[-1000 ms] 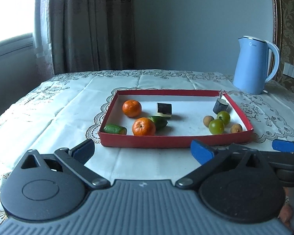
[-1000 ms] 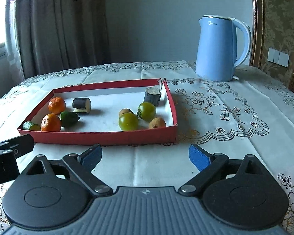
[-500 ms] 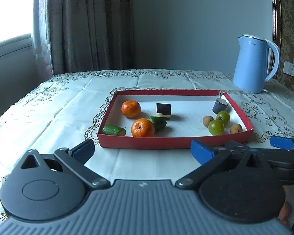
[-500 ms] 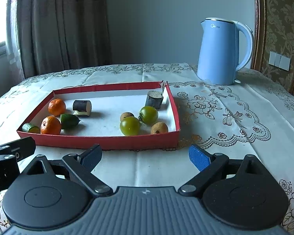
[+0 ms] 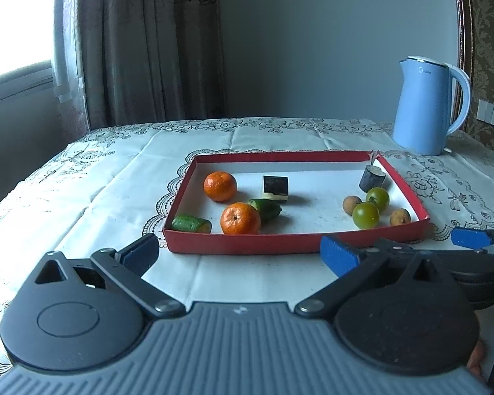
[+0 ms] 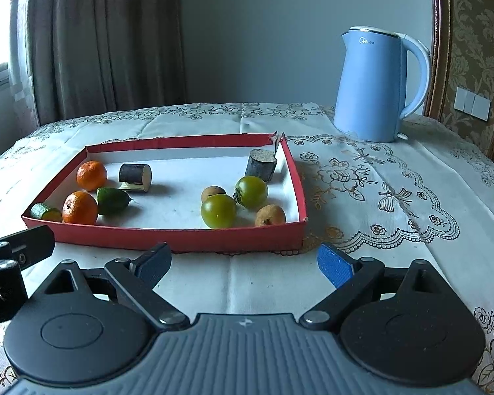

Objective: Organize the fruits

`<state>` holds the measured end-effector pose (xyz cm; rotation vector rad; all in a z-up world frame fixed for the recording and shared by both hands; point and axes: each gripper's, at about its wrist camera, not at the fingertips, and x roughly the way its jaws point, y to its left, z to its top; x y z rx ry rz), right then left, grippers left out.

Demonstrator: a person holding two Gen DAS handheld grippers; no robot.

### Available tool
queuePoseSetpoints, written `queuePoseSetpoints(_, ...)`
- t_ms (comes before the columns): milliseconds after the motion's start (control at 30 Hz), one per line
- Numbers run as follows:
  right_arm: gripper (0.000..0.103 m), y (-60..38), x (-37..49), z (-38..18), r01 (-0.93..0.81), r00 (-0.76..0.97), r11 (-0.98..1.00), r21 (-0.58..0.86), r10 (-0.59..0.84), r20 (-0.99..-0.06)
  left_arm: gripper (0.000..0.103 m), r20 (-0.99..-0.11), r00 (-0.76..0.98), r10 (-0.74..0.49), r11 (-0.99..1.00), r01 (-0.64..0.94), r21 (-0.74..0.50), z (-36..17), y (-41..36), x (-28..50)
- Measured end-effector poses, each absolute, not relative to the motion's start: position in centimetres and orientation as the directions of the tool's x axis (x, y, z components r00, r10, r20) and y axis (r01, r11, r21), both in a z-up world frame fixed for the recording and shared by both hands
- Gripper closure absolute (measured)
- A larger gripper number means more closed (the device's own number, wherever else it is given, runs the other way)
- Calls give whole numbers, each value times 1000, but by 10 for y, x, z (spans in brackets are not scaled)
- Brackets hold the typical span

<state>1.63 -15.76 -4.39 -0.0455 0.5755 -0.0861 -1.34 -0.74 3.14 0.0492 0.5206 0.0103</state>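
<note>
A shallow red tray [image 5: 296, 245] [image 6: 181, 238] lies on the tablecloth. Inside, on its left side, are two oranges [image 5: 240, 219] [image 6: 80, 207], two green cucumber pieces [image 5: 191, 223] [image 6: 112, 200] and a dark sugarcane chunk [image 5: 275, 187] [image 6: 135, 175]. On its right side sit two green tomatoes [image 5: 365, 214] [image 6: 218, 210], three small brown longans [image 5: 399, 217] [image 6: 270, 215] and another sugarcane chunk [image 5: 372, 177] [image 6: 260, 165]. My left gripper [image 5: 238, 253] is open and empty in front of the tray's near wall. My right gripper [image 6: 245, 261] is also open and empty, near the tray's right front corner.
A light blue electric kettle [image 5: 426, 105] [image 6: 375, 84] stands at the back right of the table. Curtains hang behind the table on the left. The lace tablecloth [image 6: 395, 197] spreads right of the tray.
Both grippers have risen and pulled back slightly, so the tray sits a little further and lower in both views. Nothing in the tray has moved.
</note>
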Motion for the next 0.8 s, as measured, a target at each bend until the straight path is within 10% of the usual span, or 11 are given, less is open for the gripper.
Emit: queuePoseSetpoints(800, 7, -159, 29, -53, 81, 823, 994, -69, -106, -558, 0, -509, 860, 23, 998, 10, 62, 19, -11, 1)
